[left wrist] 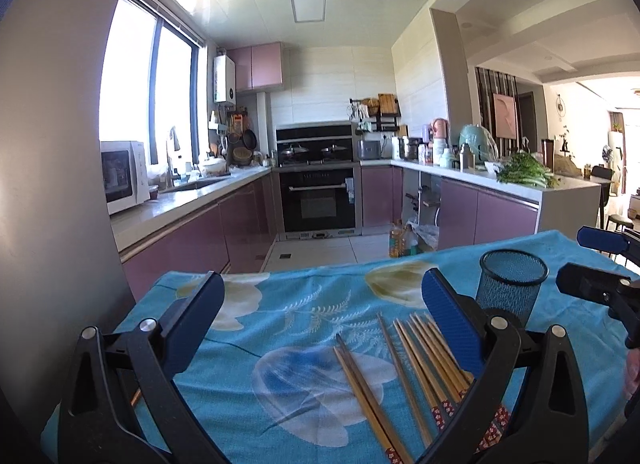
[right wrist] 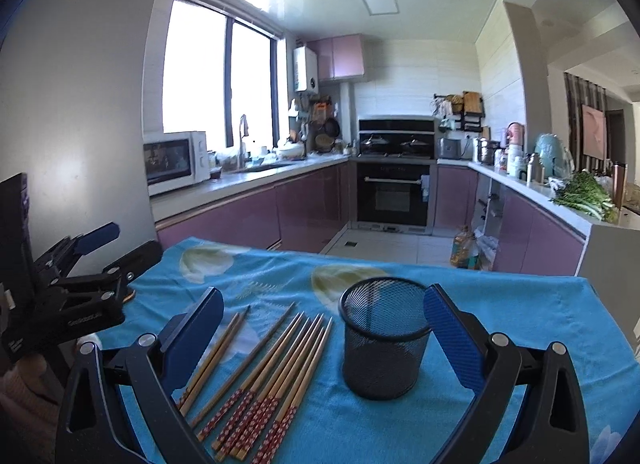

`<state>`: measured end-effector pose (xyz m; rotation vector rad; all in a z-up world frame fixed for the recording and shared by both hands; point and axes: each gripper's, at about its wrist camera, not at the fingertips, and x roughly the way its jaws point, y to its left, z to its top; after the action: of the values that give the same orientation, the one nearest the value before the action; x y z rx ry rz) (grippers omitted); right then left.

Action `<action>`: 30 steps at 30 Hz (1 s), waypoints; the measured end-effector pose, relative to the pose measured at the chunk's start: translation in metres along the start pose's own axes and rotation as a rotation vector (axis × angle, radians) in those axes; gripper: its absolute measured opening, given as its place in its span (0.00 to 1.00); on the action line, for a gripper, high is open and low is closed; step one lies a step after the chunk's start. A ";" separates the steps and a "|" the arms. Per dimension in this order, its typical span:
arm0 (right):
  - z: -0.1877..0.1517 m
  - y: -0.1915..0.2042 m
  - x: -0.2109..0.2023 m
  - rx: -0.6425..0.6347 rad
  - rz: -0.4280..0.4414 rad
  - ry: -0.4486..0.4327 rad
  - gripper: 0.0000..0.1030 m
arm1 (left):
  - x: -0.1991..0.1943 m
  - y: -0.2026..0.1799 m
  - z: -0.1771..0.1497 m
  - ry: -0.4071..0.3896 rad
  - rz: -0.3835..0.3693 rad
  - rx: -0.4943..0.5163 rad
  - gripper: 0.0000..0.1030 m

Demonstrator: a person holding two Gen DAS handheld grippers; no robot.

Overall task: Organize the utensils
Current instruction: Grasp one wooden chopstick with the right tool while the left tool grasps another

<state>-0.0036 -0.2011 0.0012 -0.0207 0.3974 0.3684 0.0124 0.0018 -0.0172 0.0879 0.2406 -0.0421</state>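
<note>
Both claws, left [left wrist: 322,306] and right [right wrist: 323,322], gape empty above chopsticks [right wrist: 260,376] beside mesh cup [right wrist: 384,340], seemingly mid-table.

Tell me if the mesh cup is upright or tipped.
Upright. The mesh cup stands on its base on the tablecloth, round mouth facing up.

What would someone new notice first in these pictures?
Probably the bright blue floral tablecloth, with a row of wooden chopsticks lying flat on it. Just right of them an empty black mesh cup stands upright. Both tongs, left and right, hang open above.
</note>
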 end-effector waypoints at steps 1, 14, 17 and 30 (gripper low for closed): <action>-0.005 0.003 0.005 -0.009 0.018 0.040 0.94 | 0.006 0.001 -0.003 0.031 -0.003 0.004 0.94; -0.046 -0.003 0.070 0.103 0.061 0.415 0.49 | 0.071 0.008 -0.058 0.392 -0.112 0.057 0.80; -0.046 -0.005 0.077 0.120 0.051 0.444 0.43 | 0.081 0.011 -0.066 0.452 -0.142 0.057 0.78; -0.045 -0.010 0.102 0.113 0.040 0.488 0.38 | 0.107 0.000 -0.078 0.584 -0.204 0.095 0.61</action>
<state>0.0704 -0.1789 -0.0795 0.0078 0.9020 0.3788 0.0977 0.0060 -0.1179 0.1699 0.8314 -0.2328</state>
